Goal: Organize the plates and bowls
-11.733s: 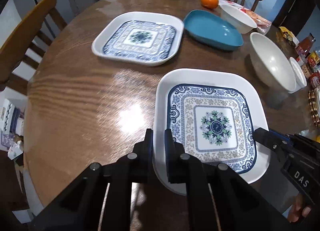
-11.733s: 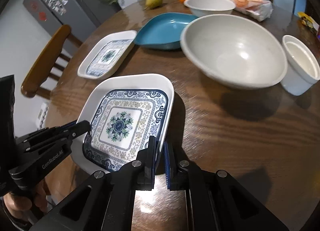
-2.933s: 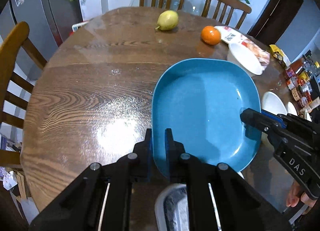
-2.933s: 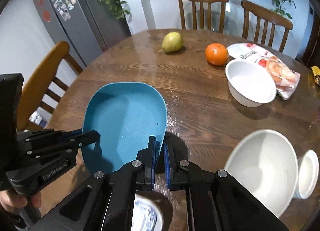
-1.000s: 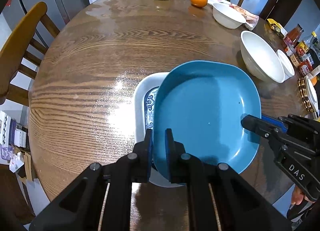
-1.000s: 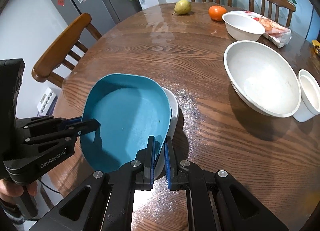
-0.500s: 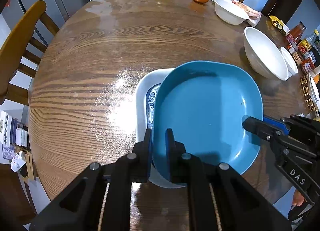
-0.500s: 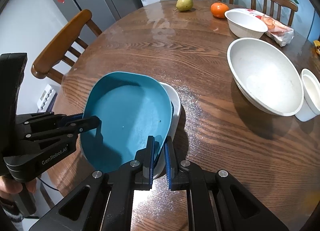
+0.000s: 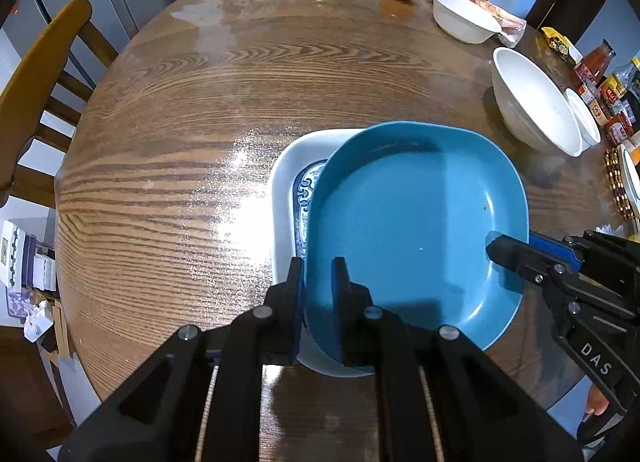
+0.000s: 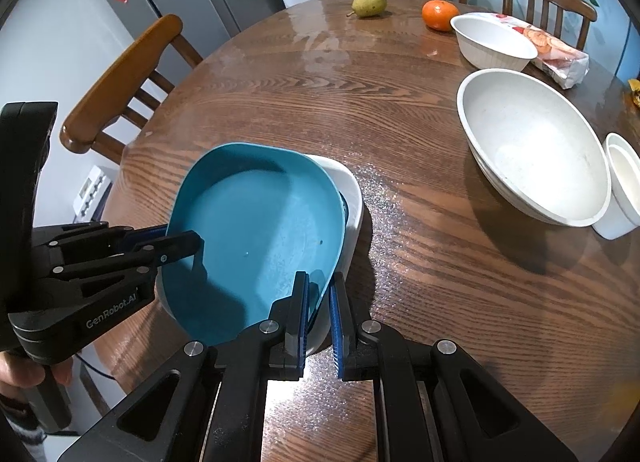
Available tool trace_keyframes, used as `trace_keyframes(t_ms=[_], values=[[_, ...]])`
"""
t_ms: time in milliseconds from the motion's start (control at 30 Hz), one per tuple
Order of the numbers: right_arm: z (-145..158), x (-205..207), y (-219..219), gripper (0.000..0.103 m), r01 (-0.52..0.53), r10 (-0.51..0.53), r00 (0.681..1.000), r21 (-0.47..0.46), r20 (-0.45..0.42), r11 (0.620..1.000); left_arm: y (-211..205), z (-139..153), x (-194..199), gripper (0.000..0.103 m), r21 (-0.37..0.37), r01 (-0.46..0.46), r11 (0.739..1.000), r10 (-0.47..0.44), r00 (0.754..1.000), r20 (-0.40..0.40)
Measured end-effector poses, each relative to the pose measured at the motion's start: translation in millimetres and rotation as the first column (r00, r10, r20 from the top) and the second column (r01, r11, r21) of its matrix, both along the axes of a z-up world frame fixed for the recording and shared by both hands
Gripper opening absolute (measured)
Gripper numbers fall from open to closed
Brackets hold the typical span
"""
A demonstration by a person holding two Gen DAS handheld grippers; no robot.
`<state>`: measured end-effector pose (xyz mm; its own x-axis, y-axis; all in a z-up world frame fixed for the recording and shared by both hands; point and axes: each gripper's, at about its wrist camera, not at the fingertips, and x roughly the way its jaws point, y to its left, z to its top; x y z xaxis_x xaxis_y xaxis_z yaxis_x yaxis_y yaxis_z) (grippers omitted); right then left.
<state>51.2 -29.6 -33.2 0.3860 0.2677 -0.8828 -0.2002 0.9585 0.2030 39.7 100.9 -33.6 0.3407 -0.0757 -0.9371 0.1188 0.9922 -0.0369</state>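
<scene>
A blue plate (image 9: 416,222) lies over a white patterned plate (image 9: 285,182) and is shifted toward that plate's right side. I cannot tell whether its weight rests on the white plate. My left gripper (image 9: 318,280) is shut on the blue plate's near left rim. My right gripper (image 10: 319,292) is shut on the opposite rim of the blue plate (image 10: 256,238), with the white plate's rim (image 10: 355,198) showing just past it. Each gripper also shows in the other's view: the right gripper (image 9: 508,252) and the left gripper (image 10: 188,242).
To the right stand a large white bowl (image 10: 536,150) and a small white cup (image 10: 620,190). At the far side are another white bowl (image 10: 492,40), a snack bag (image 10: 560,54), an orange (image 10: 440,14) and a pear (image 10: 370,1). Bottles (image 9: 600,66) crowd the right edge; wooden chairs ring the table.
Long ago both grippers held a patterned plate. About three seconds ago they carried the blue plate above bare table; now it sits over the white plate. In the last second, almost nothing moved.
</scene>
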Motion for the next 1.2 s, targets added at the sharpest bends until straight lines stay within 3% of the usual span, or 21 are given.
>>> trace_keyframes(t_ms=[1200], values=[[-1.8,0.5,0.6,0.011,0.005,-0.005,1.0,-0.007,-0.004,1.0,0.5,-0.8,0.0,0.015,0.045,0.018,0.999,-0.018,1.0,-0.002]])
